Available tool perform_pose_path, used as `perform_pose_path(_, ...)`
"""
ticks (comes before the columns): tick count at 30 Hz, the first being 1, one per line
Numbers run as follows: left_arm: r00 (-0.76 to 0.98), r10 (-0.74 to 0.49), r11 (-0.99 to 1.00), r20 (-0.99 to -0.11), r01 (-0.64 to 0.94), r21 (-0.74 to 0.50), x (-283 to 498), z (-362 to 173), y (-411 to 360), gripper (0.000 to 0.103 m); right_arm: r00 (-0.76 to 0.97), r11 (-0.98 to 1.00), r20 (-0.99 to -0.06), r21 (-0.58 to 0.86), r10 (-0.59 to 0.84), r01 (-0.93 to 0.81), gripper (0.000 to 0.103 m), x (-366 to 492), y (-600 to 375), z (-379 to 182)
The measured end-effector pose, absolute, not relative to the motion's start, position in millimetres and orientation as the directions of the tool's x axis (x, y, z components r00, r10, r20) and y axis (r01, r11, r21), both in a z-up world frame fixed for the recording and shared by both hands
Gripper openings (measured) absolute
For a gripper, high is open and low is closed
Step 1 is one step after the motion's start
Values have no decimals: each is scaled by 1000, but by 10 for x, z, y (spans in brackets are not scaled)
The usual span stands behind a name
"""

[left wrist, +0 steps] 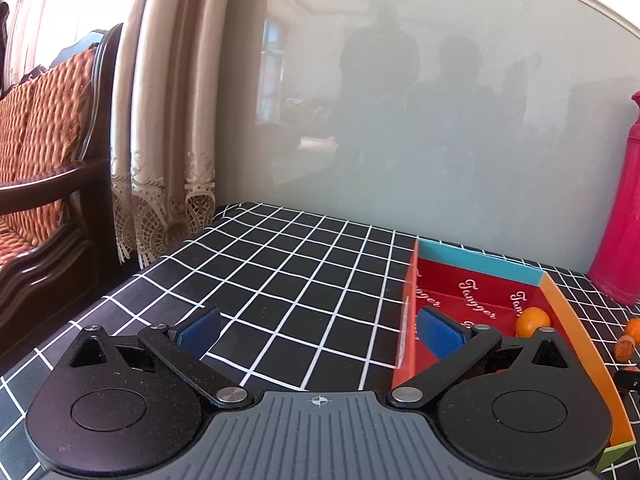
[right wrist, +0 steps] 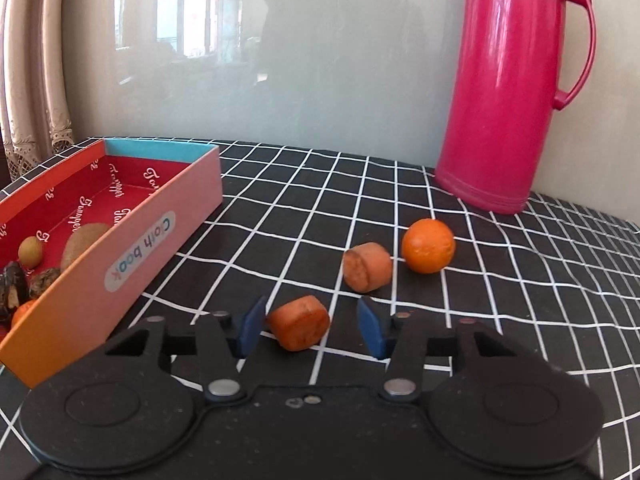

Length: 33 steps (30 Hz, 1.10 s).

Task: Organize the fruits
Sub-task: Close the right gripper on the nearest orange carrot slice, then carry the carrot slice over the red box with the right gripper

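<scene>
In the right wrist view, an orange carrot chunk (right wrist: pixel 298 322) lies on the checked cloth between the blue pads of my right gripper (right wrist: pixel 312 326). The left pad is close against it, and a gap shows at the right pad, so the gripper is open. A second carrot chunk (right wrist: pixel 367 267) and a tangerine (right wrist: pixel 428 251) lie just beyond. The cardboard box (right wrist: pixel 132 256) at left has a red lining and holds a kiwi (right wrist: pixel 86 242), a small tan fruit (right wrist: pixel 31 252) and dark pieces. My left gripper (left wrist: pixel 320 334) is wide open and empty beside the box (left wrist: pixel 580 312), which holds a tangerine (left wrist: pixel 532 320).
A tall pink thermos jug (right wrist: pixel 508 92) stands at the back right against a glossy wall panel. Black cloth with white grid lines (left wrist: pixel 288 280) covers the table. Curtains and a wooden sofa (left wrist: pixel 44 184) are off the table's left edge.
</scene>
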<state>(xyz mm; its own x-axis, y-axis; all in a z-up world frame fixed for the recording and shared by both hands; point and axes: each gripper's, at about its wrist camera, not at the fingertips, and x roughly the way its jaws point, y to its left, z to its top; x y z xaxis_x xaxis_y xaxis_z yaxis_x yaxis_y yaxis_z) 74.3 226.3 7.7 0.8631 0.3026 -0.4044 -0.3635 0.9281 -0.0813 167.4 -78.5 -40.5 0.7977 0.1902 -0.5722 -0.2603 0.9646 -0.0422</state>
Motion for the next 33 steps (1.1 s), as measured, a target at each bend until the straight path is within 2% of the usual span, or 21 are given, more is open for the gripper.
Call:
perform_pose_path(2,862,302,927,-406,-365,-86,745,78,2285,103,785,962,-583,-20,209,-271,36,1695,-790,-411)
perform_pose_path(4,863,300,927,-406,-364,-88,742,78,2291,103,771,959,-594,3,228,-282,34,1707,-794,-424)
perform_pose_path(18,863,288,932,-415,-353,-86,752,73,2219,103,764,962,-597,57,246,-265,31,1643,-849,-418)
perform_pose_path(33,858,297,932,-418,-356,-70,680,44,2242,103,819,960,-505,88,273,-266,31,1458,-774,-104)
